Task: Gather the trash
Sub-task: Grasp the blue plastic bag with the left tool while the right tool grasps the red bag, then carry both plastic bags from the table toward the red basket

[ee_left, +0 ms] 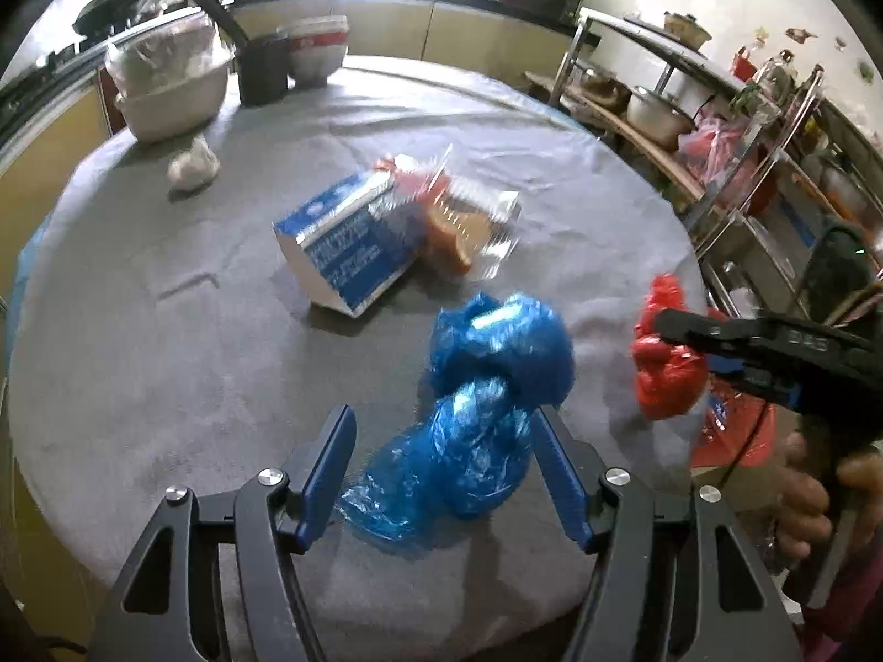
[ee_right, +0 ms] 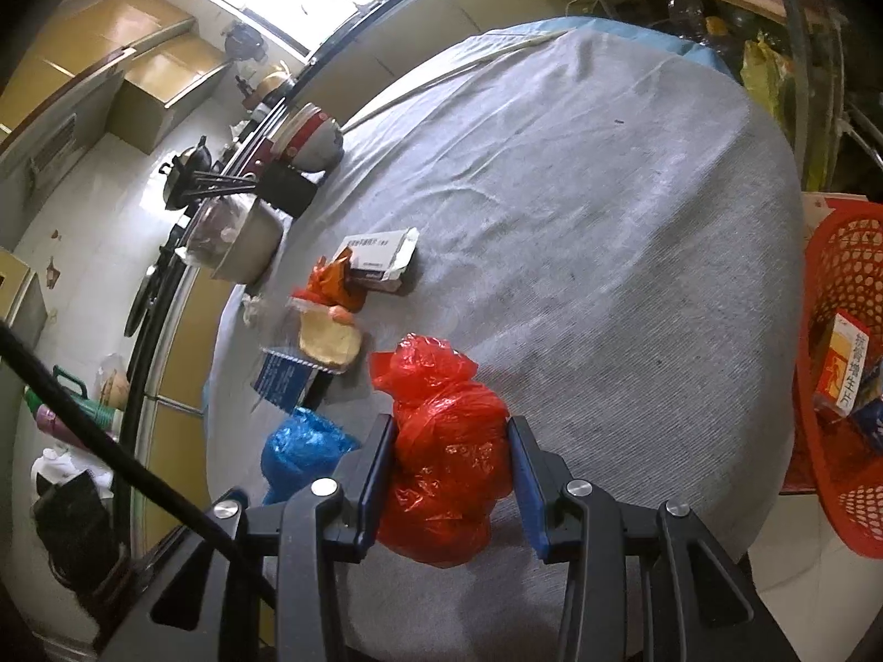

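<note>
A crumpled blue plastic bag (ee_left: 485, 414) lies on the grey tablecloth (ee_left: 165, 331) between the fingers of my left gripper (ee_left: 441, 425), which stands open around it. A crumpled red plastic bag (ee_right: 447, 441) sits between the fingers of my right gripper (ee_right: 450, 436), and both pads press against it. The red bag (ee_left: 665, 364) and right gripper (ee_left: 670, 323) also show in the left wrist view. A blue and white carton (ee_left: 347, 243), a clear bread wrapper (ee_left: 469, 220) and a white wad (ee_left: 190, 165) lie farther back.
A red mesh basket (ee_right: 844, 375) holding boxes stands off the table's right edge. Bowls (ee_left: 317, 49), a dark cup (ee_left: 262, 69) and a covered pot (ee_left: 171, 83) stand at the table's far left. Metal shelves (ee_left: 745, 127) stand to the right.
</note>
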A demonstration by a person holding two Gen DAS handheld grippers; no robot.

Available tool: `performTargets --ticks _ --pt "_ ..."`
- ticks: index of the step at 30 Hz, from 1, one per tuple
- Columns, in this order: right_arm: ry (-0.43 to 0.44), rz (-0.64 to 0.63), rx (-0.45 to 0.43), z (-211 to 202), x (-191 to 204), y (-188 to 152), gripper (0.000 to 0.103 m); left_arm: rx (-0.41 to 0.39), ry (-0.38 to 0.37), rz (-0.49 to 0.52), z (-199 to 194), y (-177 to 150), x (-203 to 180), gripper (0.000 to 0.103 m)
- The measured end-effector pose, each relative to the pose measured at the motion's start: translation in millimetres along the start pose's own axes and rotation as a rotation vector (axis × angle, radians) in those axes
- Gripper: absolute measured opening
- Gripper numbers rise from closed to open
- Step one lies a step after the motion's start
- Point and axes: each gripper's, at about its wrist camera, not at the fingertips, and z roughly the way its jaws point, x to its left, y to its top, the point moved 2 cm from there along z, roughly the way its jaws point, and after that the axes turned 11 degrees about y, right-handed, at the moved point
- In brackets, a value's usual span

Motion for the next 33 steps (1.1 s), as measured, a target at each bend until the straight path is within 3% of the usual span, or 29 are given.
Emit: performTargets --ticks 4,6,7,8,11,25,29,33 --pt "0.0 -0.013 0.004 0.9 2.1 -2.1 0.043 0.014 -0.048 -0.013 12.7 -4.8 -2.0 0.067" --pt "0.001 -0.017 0.006 1.0 2.3 -2.6 0.043 0.014 -0.073 -0.008 15.6 -6.2 -5.5 0.055" --pt "0.0 -0.02 0.005 0.9 2.5 -2.4 0.043 0.019 -0.091 0.0 16.9 -7.3 -8.5 0.039" --pt "-0.001 -0.024 0.002 0.3 2.9 -2.3 0.043 0.024 -0.097 0.01 18.4 -8.2 -11.5 0.032" --pt "-0.002 -0.032 -0.009 -2.5 3.5 -1.6 0.043 0.005 -0.052 0.035 17.3 -10.7 -20.7 0.025" --pt "-0.033 -0.08 -0.124 -40.0 -0.4 9.5 0.043 -0.19 -0.018 0.037 -54.9 13.8 -46.4 0.022" --pt "-0.043 -0.101 -0.165 -55.9 -0.3 11.2 0.043 -0.252 0.055 0.08 -69.9 16.9 -64.9 0.023" --pt "-0.049 -0.126 -0.197 -71.4 0.9 11.1 0.043 -0.246 0.146 0.081 -69.8 23.9 -75.5 0.023"
